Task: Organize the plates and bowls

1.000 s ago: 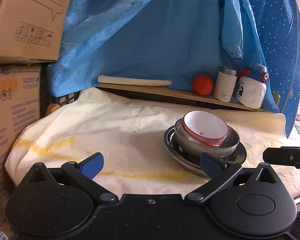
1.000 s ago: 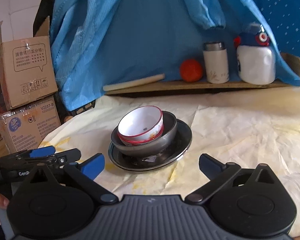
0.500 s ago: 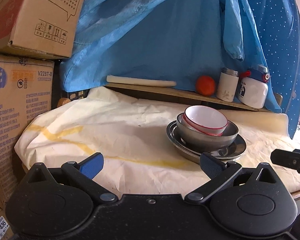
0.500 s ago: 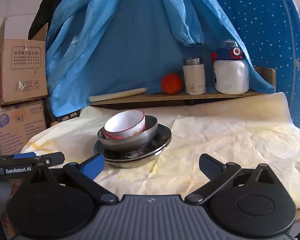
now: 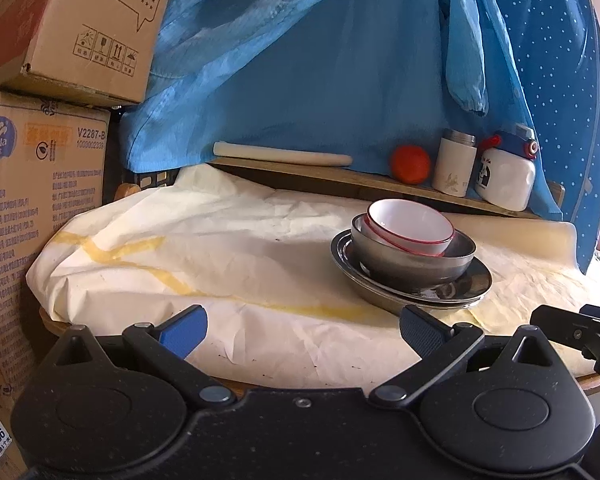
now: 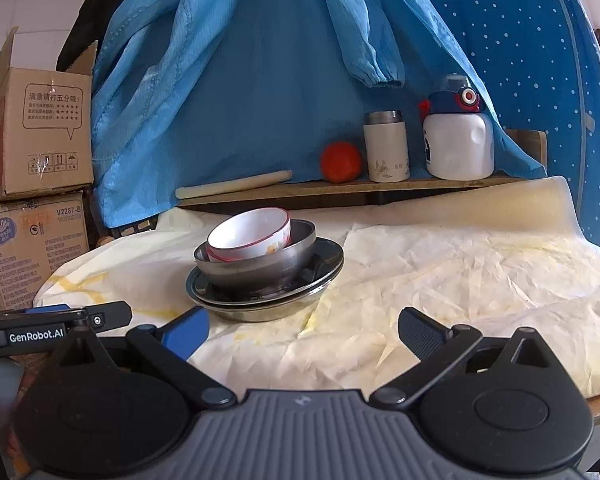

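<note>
I see the white bowl [image 6: 249, 236] tilted inside the steel bowl [image 6: 256, 264], which sits on two nested steel plates [image 6: 266, 292] near the middle of the paper-covered counter [image 6: 440, 280]. Nesting small into large makes a compact pile, so I judge the sorting close to done, or done. My left claw [image 5: 302, 326] and right claw [image 6: 303, 326] are both released, jaws spread and empty, short of the stack. The right view shows a flower print on the white bowl's side and the left claw beside mine; the left view hides both. An orange [image 6: 341, 162], a flask [image 6: 386, 146] and a bottle [image 6: 458, 140] stand on the shelf behind.
</note>
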{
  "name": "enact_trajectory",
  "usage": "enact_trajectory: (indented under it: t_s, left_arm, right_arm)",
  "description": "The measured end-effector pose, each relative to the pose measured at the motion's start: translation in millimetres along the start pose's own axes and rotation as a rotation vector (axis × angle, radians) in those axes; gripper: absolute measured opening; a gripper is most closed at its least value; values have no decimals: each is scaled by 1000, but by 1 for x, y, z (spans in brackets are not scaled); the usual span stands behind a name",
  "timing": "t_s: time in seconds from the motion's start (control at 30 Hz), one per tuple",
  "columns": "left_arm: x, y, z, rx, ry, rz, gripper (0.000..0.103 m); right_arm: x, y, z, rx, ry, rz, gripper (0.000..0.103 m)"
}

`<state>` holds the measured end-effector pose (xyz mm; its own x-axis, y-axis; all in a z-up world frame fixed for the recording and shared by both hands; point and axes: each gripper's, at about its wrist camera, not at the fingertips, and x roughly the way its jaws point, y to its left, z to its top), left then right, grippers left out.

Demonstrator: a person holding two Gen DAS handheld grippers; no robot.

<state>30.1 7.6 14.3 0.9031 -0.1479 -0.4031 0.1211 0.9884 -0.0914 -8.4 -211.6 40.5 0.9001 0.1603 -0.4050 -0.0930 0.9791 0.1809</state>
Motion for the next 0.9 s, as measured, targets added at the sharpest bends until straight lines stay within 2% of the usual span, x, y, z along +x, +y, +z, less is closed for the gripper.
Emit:
enact_trajectory:
  t_s: [0.67, 0.9]
  left_arm:
    - [-3, 2, -2, -20, -6, 2, 102]
    - [-1, 5, -1, -58, 6, 5, 102]
  right_arm:
    - [1, 1, -2, 10, -3, 3, 103]
    - [1, 2, -3, 9, -6, 1, 103]
